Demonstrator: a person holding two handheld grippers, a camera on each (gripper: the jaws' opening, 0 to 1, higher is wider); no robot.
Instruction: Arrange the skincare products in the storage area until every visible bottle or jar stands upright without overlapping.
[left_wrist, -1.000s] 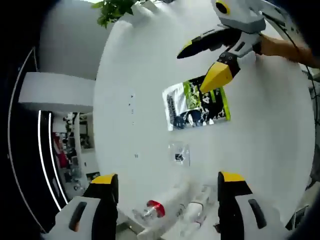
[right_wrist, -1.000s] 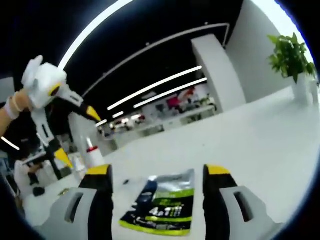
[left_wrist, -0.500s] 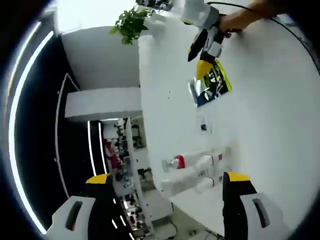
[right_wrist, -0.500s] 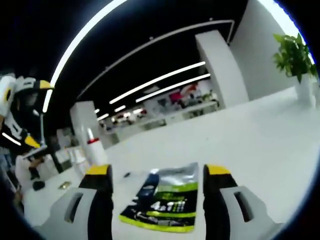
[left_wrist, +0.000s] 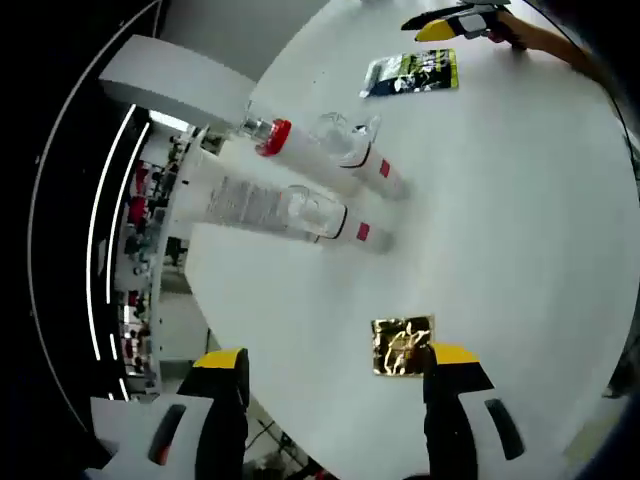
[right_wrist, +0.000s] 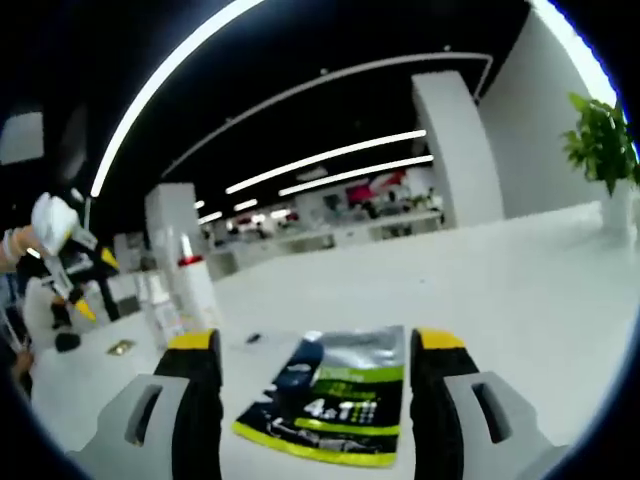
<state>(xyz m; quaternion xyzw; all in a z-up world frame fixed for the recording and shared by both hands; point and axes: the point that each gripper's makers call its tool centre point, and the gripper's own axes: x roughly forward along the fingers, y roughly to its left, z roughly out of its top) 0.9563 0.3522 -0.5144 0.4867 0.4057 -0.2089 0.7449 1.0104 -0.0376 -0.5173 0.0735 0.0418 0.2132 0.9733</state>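
Two tall bottles (left_wrist: 300, 185) are seen standing side by side on the white table (left_wrist: 520, 230) in the upper middle of the left gripper view. A flat green packet (right_wrist: 330, 405) is seen low in the right gripper view, between that claw's jaws. Both the left gripper (left_wrist: 335, 385) and the right gripper (right_wrist: 315, 375) are held apart, and nothing is gripped. The bottles look done; little seems left.

Both grippers have grey bodies and black fingers (left_wrist: 225, 420) tipped yellow.

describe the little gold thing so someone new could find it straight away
On the white table, start from the two tall white bottles near its edge and come toward the left gripper. The gold foil sachet lies flat just ahead of that gripper's jaws: small, square, crinkled, shiny, unlike the larger green-and-black pouch.
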